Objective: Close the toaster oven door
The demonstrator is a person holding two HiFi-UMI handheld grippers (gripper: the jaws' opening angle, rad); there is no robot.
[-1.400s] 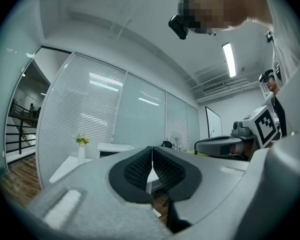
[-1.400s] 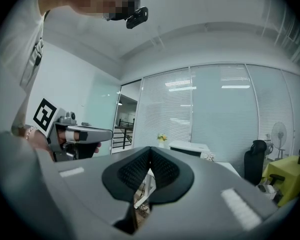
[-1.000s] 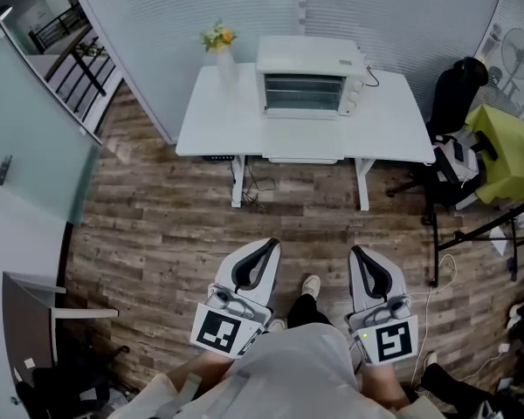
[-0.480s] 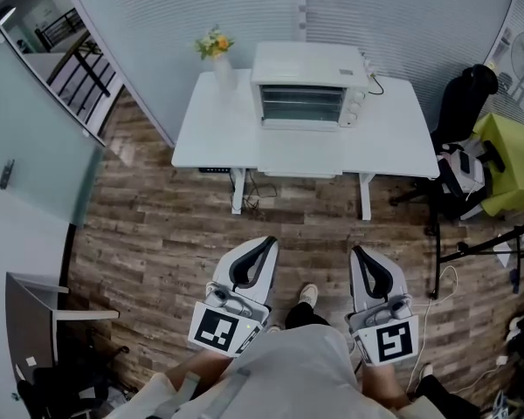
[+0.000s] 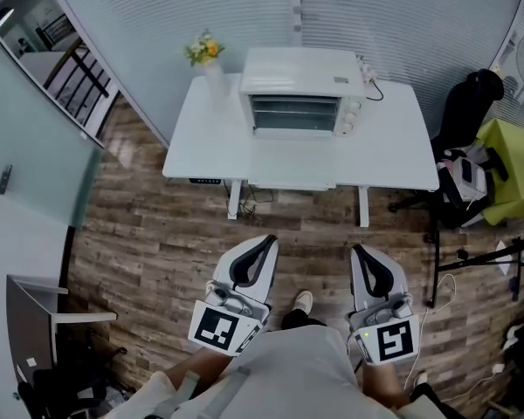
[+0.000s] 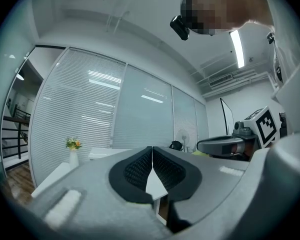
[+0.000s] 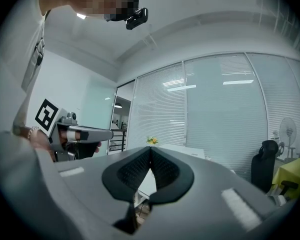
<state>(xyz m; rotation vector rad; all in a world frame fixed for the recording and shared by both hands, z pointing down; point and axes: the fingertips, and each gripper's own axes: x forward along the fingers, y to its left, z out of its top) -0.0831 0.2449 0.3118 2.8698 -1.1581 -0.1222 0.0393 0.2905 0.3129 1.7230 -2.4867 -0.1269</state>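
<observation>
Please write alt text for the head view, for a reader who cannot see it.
A white toaster oven, seemingly open, stands on a white table beside a vase of flowers. Nearer, above wooden floor, the left hand-held gripper and right hand-held gripper are shut, short of the table.

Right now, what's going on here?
A person stands on the wood floor holding the left tongs and the right tongs level, both shut and empty. The oven sits on the white table ahead, beside a vase of flowers. There is a stretch of floor between the tongs and the table. Neither tongs touches the oven, so the closing has not yet begun.
</observation>
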